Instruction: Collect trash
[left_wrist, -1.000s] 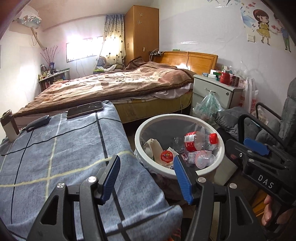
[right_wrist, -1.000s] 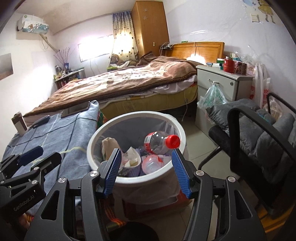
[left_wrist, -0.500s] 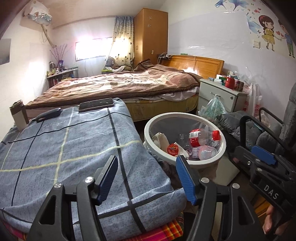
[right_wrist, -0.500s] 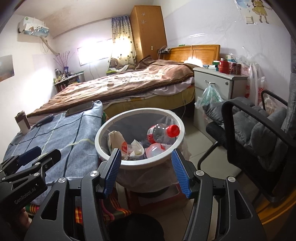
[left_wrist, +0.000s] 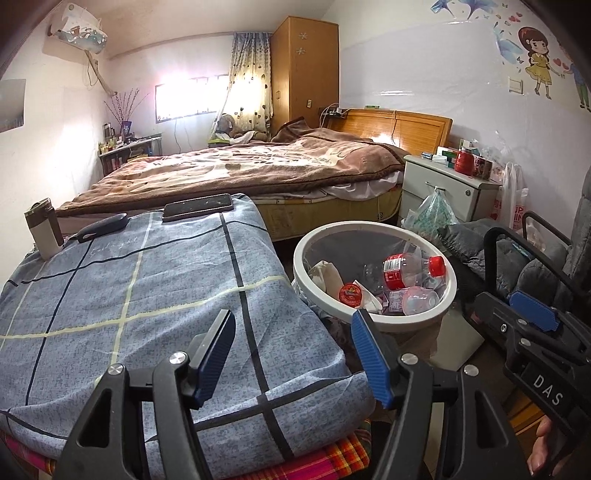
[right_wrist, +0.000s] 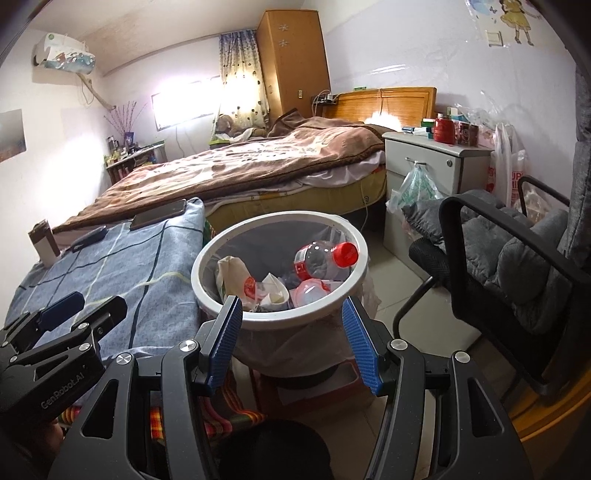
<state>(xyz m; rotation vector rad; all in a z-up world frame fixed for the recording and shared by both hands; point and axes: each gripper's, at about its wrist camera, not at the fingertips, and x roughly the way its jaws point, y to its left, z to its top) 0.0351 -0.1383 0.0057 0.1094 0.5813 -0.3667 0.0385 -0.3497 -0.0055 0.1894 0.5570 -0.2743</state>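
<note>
The left gripper (left_wrist: 291, 354) is held above the near edge of a table covered with a blue checked cloth (left_wrist: 129, 295); its fingers are spread apart and hold nothing. The right gripper (right_wrist: 291, 339) is held in front of the white bin (right_wrist: 207, 295), with its fingers also spread apart and empty. The bin stands just beside the table, between it and a black chair (right_wrist: 498, 258) padded with a grey cushion. The trash lies inside the bin: a clear plastic bottle with a red cap (right_wrist: 325, 258), a second clear container (right_wrist: 310, 291), crumpled paper (right_wrist: 273, 291) and a paper bag (right_wrist: 232, 273). On the far part of the cloth lie a phone (left_wrist: 197, 206) and a dark mouse (left_wrist: 103, 227); a small carton (left_wrist: 42, 232) stands at the left edge. A bed with a brown blanket (left_wrist: 240, 170) lies behind the table.
</note>
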